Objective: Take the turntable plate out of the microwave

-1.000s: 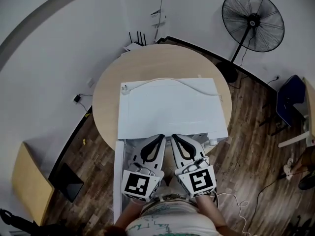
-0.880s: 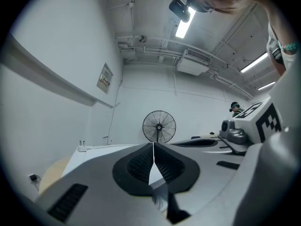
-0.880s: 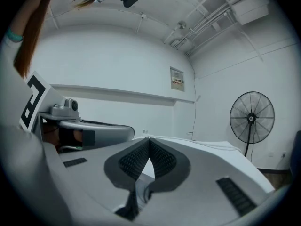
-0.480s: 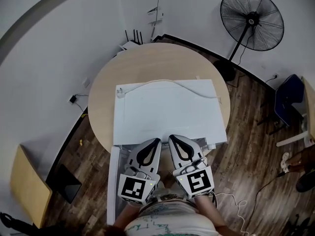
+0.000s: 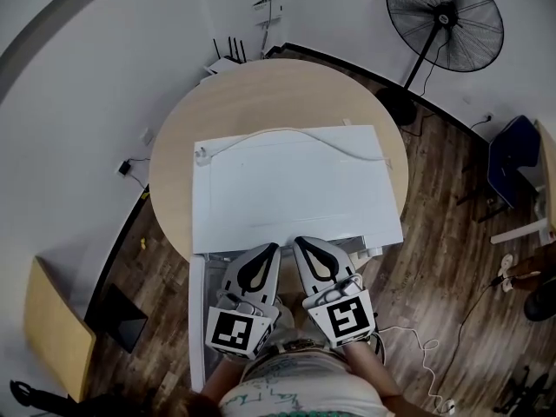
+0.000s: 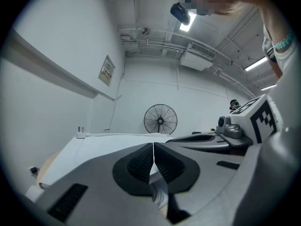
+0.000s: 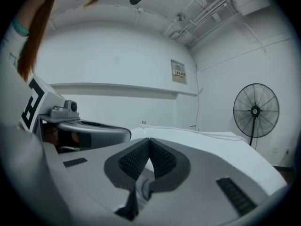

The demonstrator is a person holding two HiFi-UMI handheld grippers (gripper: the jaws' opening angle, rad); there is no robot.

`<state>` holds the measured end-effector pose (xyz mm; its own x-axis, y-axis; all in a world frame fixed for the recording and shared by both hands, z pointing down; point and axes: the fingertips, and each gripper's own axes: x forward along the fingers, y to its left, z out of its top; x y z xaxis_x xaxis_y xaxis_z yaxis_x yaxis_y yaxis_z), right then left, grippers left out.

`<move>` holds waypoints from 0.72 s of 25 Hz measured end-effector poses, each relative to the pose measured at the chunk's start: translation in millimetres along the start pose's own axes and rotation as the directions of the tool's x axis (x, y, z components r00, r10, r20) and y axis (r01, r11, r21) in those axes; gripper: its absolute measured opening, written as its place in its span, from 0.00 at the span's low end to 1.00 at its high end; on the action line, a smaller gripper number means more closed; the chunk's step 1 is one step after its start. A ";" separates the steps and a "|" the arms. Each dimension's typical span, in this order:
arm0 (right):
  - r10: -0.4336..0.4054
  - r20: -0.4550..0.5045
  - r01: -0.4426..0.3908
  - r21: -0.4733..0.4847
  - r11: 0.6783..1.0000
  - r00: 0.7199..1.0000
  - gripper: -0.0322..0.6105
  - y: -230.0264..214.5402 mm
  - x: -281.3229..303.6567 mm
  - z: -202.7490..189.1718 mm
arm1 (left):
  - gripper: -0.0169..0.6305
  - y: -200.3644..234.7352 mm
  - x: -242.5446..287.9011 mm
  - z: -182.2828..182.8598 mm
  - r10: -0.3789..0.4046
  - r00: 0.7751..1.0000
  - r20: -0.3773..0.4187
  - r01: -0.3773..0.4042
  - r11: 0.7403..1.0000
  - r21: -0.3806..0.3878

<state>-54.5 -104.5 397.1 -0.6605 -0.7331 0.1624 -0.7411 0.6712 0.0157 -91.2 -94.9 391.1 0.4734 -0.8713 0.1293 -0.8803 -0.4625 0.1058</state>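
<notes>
Pointing almost level at the front of the white microwave (image 5: 295, 189), the left gripper (image 5: 268, 248) and the right gripper (image 5: 302, 243) sit side by side, close together and slightly splayed, their tips at the oven's front edge. Each gripper's own view shows its ribbed pads pressed tip to tip with nothing clamped between them. The marker cubes (image 5: 234, 333) ride at the rear of the grippers, near the person's chest, and the hands behind them are mostly hidden. At the left, the microwave door (image 5: 197, 320) hangs open. The turntable plate cannot be made out, since the oven's top covers the cavity from above. The microwave stands on a round wooden table (image 5: 261, 94), with a pedestal fan (image 5: 445, 20) beyond.
</notes>
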 end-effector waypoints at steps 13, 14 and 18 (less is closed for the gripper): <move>0.035 -0.147 -0.029 0.046 0.999 0.989 0.04 15.7 -2.5 -67.2 | 0.05 -7.5 -3.7 -60.6 -0.040 0.992 -0.119 0.033 0.998 -0.059; 0.036 -0.151 -0.028 0.057 0.998 0.988 0.04 15.5 -1.2 -75.3 | 0.05 -7.2 -3.6 -68.2 -0.039 0.990 -0.133 0.030 0.997 -0.071; 0.033 -0.191 -0.022 0.060 0.998 0.981 0.04 11.5 5.4 -111.7 | 0.05 -1.9 -0.7 -99.9 -0.004 0.983 -0.181 -0.009 0.997 -0.075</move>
<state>-53.1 -88.4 508.4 -0.6494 -0.6762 0.3479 -0.7324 0.6792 -0.0471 -86.6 -77.1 489.3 0.4753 -0.8250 0.3056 -0.8797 -0.4407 0.1787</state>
